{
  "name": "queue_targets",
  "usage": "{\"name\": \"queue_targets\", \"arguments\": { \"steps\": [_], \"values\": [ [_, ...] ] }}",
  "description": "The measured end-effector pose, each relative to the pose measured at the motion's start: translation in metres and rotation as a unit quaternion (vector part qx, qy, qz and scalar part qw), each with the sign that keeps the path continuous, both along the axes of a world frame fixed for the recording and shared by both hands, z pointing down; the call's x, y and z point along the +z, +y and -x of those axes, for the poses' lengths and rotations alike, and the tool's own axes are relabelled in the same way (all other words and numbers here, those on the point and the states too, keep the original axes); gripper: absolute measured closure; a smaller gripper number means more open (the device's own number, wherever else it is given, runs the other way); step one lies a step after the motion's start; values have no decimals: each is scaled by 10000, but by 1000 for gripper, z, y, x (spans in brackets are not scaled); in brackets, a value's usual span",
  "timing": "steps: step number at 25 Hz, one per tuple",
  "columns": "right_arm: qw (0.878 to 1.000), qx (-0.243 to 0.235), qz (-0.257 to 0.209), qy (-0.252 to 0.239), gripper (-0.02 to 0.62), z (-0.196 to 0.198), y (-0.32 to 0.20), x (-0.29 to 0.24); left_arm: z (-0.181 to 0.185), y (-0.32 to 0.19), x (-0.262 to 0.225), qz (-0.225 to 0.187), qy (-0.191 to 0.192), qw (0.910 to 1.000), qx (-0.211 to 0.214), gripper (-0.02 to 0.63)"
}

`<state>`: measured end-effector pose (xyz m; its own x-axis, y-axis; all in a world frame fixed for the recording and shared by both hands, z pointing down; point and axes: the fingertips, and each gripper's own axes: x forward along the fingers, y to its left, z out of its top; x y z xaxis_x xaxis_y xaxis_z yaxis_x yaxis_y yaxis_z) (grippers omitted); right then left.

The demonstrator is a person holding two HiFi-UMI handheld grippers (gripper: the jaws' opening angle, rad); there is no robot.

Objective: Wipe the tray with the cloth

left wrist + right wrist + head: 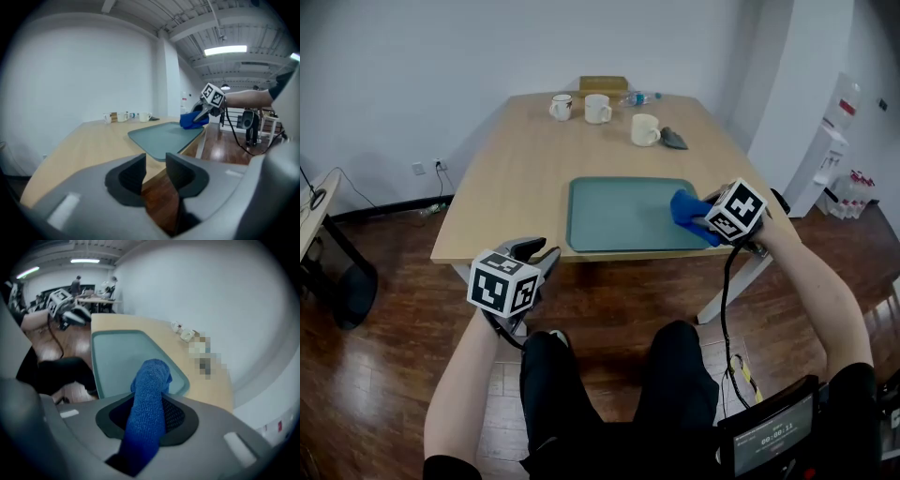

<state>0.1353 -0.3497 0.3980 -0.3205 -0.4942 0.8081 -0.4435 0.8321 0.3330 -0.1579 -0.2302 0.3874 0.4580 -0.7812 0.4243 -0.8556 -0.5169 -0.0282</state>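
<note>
Blue cloth (149, 394) clamped lengthwise in right gripper (150, 417) fingers | tray (614, 220) long side left-right | left gripper (155, 171) fingers apart

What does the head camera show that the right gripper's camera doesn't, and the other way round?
Only the head view shows the marker cube on the right gripper and a white machine off to the side. Only the right gripper view shows the jaws pinching the blue cloth up close, plus ceiling lights. Both show the cloth and the green tray on the wooden table.
</note>
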Motion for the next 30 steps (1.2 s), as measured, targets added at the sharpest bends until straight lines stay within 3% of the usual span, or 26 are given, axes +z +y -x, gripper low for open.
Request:
{"name": "queue_targets", "arguments": {
  "steps": [3,7,12,16,20,23,27,30],
  "values": [
    [9955,-813,-38,494,471,-36,16,9,-7,-3,13,206,-242,9994,161,472],
    [9824,-1851,65,231,471,-24,39,12,-22,-5,27,478,-489,9970,371,472],
    [9562,-2921,12,208,471,55,71,10,-37,-8,41,593,-786,9938,517,472],
    [9357,-3523,-149,60,471,139,86,7,-41,-8,41,517,-694,9952,450,471],
    [9164,-3996,-220,10,471,213,97,9,-39,-6,40,486,-512,9968,373,471],
    [9062,-4225,-186,15,471,244,105,10,-39,-5,40,481,-437,9973,338,471],
    [9066,-4210,-151,-247,471,248,101,7,-39,-2,36,429,-431,9972,428,471],
    [9154,-3956,-286,-687,471,238,84,0,-38,8,18,103,-311,9979,567,480]
  ]
}}
